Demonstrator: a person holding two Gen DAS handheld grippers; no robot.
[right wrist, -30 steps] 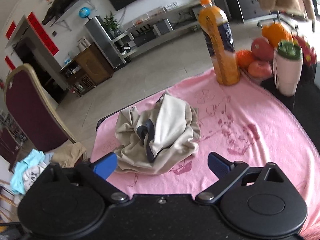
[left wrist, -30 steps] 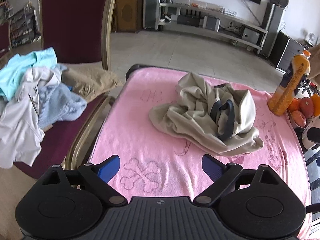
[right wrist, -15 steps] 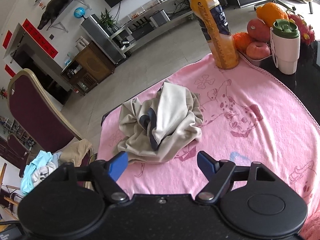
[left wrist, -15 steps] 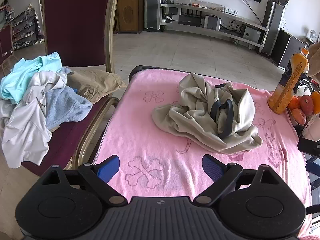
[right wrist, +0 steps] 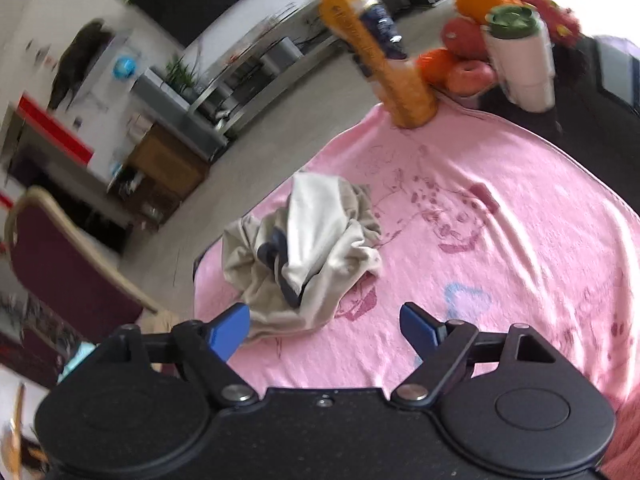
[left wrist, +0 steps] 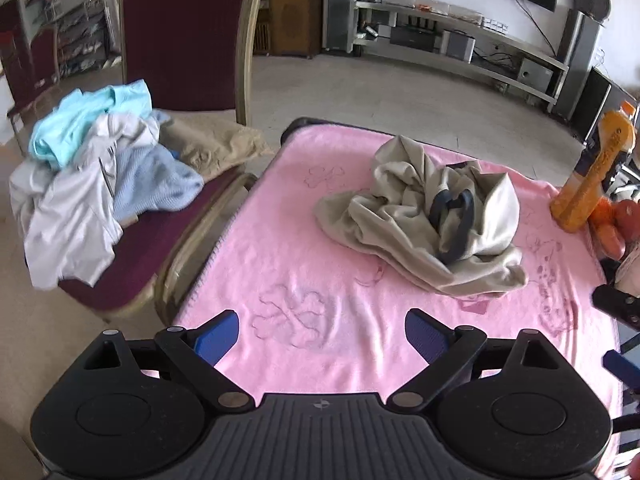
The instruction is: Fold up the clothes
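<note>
A crumpled beige garment [left wrist: 416,216] with dark blue trim lies in a heap on the pink towel [left wrist: 320,280] that covers the table. In the right wrist view the same garment [right wrist: 308,248] sits left of centre on the towel [right wrist: 500,240]. My left gripper [left wrist: 322,334] hovers open over the towel's near edge, well short of the garment. My right gripper [right wrist: 324,326] is open too, its left fingertip just in front of the garment's near hem. Nothing is held between either pair of fingers.
A maroon chair [left wrist: 168,40] left of the table carries a pile of light blue, white and tan clothes [left wrist: 100,176]. An orange juice bottle [right wrist: 380,56], fruit [right wrist: 468,40] and a white cup [right wrist: 520,64] crowd the table's far right. Bare floor lies beyond.
Both grippers pulled back and up from the garment. The right view tilted and swung, now blurred by motion. The garment has not moved, and both grippers stayed open.
</note>
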